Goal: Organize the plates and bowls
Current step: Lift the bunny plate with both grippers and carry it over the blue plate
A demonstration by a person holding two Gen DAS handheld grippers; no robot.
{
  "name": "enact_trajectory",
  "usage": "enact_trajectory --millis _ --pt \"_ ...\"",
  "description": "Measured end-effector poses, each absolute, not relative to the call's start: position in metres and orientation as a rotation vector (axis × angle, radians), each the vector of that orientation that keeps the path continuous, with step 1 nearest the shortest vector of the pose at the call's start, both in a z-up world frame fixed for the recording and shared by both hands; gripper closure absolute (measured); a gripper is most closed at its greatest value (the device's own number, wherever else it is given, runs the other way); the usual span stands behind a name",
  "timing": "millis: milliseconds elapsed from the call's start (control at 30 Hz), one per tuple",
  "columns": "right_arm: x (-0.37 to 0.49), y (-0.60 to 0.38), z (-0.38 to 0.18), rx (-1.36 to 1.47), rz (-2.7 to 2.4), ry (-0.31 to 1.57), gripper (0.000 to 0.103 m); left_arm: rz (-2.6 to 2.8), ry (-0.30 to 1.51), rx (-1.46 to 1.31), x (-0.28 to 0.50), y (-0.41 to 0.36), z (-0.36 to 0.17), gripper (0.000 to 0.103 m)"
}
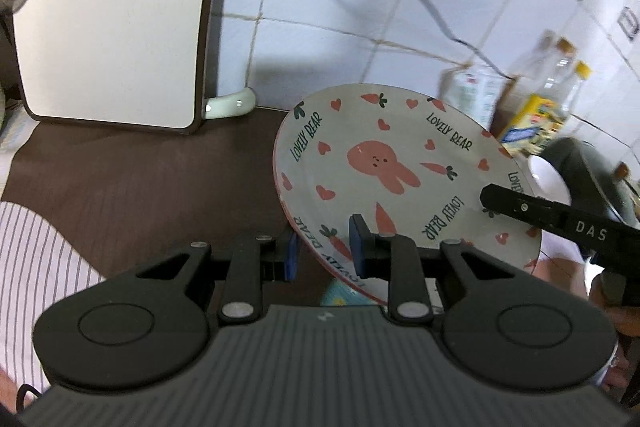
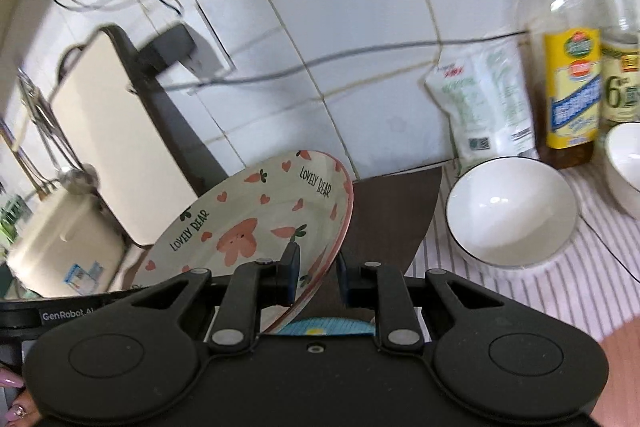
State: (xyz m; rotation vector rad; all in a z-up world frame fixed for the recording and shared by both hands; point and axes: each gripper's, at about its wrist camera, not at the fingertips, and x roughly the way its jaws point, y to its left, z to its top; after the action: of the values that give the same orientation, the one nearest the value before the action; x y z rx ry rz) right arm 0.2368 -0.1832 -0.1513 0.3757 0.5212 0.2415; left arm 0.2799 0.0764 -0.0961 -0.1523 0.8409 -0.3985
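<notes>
A white plate with a pink rabbit, carrots and "LOVELY BEAR" lettering [image 1: 384,167] is held tilted above the dark counter. My left gripper [image 1: 326,249] straddles its near rim, jaws on either side with a gap showing. My right gripper [image 2: 318,269] straddles the opposite rim of the same plate [image 2: 256,223], and its finger [image 1: 520,205] shows over the plate in the left wrist view. A blue patterned dish [image 2: 324,327] lies below. A white bowl with a dark rim [image 2: 512,211] stands on the striped cloth [image 2: 560,287], and a second white bowl [image 2: 624,163] stands at the far right.
A cream appliance [image 1: 112,15] stands at the back left against the tiled wall. Oil and vinegar bottles [image 2: 572,75] and a white pouch [image 2: 484,107] stand at the back right. A power cable [image 2: 320,63] hangs along the wall. A dark pot [image 1: 588,167] is at right.
</notes>
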Motion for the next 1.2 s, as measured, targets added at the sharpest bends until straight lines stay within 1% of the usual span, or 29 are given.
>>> enact_trajectory --millis 200,500,700,933,1200 --pt "0.180 -0.190 -0.147 0.395 0.217 0.501 0.079 -0.422 0.851 -0.146 0.235 0.072 -0.081 0.079" --pt "0.144 -0.190 -0.161 0.351 0.197 0.563 0.079 -0.431 0.935 -0.178 0.202 0.070 -0.100 0.079" --pt "0.133 -0.193 -0.181 0.366 0.171 0.608 0.079 -0.419 0.985 -0.171 0.190 0.063 -0.118 0.079" --pt "0.135 -0.194 -0.202 0.372 0.153 0.665 0.079 -0.403 1.048 -0.169 0.194 0.058 -0.141 0.079" --pt "0.143 -0.190 -0.211 0.356 0.126 0.743 0.079 -0.385 1.098 -0.145 0.202 0.054 -0.152 0.079"
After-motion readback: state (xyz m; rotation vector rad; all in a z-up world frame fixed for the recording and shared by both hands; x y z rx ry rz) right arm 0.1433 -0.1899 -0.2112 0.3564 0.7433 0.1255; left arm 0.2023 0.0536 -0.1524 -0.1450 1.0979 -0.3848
